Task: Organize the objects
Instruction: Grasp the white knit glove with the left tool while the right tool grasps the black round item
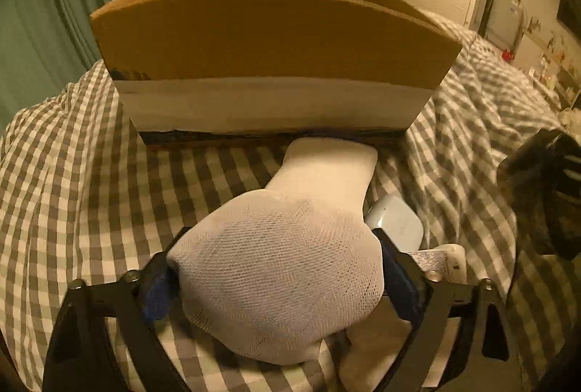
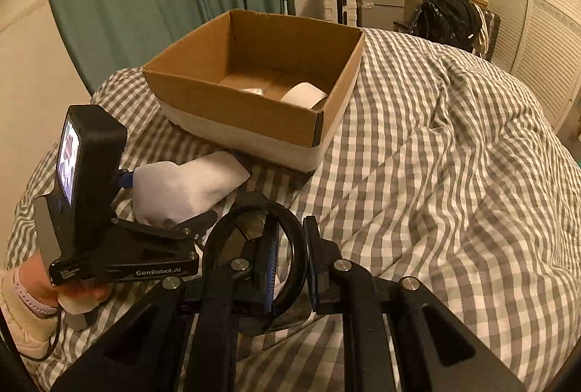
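A bed with a grey-and-white checked duvet (image 2: 435, 156) fills both views, green curtains behind. The white sock (image 1: 287, 246) lies on the duvet just in front of the cardboard box (image 2: 254, 94), its cuff end touching or nearly touching the box's near wall. The left gripper (image 1: 279, 268) has its jaws partly closed on the sock's toe end, blue pads pressing both sides. Beside the sock, away from the box, lies a small white device (image 1: 397, 221). The right gripper (image 2: 290, 268) grips a black ring-shaped object (image 2: 254, 268), jaws narrowed around it. Inside the box a white roll (image 2: 303, 94) and something pale already sit, so sorting looks partly done; sock, ring and device remain outside.
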Demonstrator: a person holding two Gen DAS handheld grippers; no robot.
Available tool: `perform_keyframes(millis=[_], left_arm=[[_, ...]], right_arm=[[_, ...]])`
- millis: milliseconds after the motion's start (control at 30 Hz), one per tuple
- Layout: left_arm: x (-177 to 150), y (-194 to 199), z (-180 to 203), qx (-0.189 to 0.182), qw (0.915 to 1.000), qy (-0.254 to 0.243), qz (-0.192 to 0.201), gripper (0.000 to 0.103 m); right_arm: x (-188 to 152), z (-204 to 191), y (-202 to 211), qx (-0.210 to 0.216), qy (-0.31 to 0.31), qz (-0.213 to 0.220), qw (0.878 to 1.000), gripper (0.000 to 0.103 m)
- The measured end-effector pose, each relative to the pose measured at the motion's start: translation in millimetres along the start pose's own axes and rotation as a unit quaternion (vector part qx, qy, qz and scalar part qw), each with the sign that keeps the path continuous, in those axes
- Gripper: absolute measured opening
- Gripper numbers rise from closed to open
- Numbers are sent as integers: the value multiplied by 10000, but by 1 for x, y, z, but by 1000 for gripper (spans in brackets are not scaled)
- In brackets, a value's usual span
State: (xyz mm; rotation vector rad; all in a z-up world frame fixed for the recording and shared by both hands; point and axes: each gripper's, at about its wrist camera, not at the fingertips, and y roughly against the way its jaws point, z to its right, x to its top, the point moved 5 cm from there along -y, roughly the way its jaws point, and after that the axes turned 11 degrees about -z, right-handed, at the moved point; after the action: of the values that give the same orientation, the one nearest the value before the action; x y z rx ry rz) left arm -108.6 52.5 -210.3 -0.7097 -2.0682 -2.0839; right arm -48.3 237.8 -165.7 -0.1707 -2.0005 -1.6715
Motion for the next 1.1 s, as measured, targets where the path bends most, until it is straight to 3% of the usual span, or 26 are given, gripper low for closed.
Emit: perform_keyframes(millis=[200, 433, 633, 867, 1100], left_arm=[[-3, 12, 1, -441, 9990, 75, 67, 77], [-7, 51, 5, -260, 9990, -30, 364, 76], [8, 107, -14, -86, 9962, 149, 849, 76], [64, 166, -31, 155, 9877, 97, 1554, 76], [136, 173, -55, 294, 9821, 225, 1845, 76]], right_arm=[[-2, -4, 1, -42, 56, -1, 10000, 13], [0, -10, 19, 59, 57, 238, 9997, 13], [19, -15, 50, 3, 146, 629, 9979, 13], [74, -32, 102, -101, 469, 1407, 9889, 13], [146, -43, 129, -166, 544, 2220, 9734, 13]])
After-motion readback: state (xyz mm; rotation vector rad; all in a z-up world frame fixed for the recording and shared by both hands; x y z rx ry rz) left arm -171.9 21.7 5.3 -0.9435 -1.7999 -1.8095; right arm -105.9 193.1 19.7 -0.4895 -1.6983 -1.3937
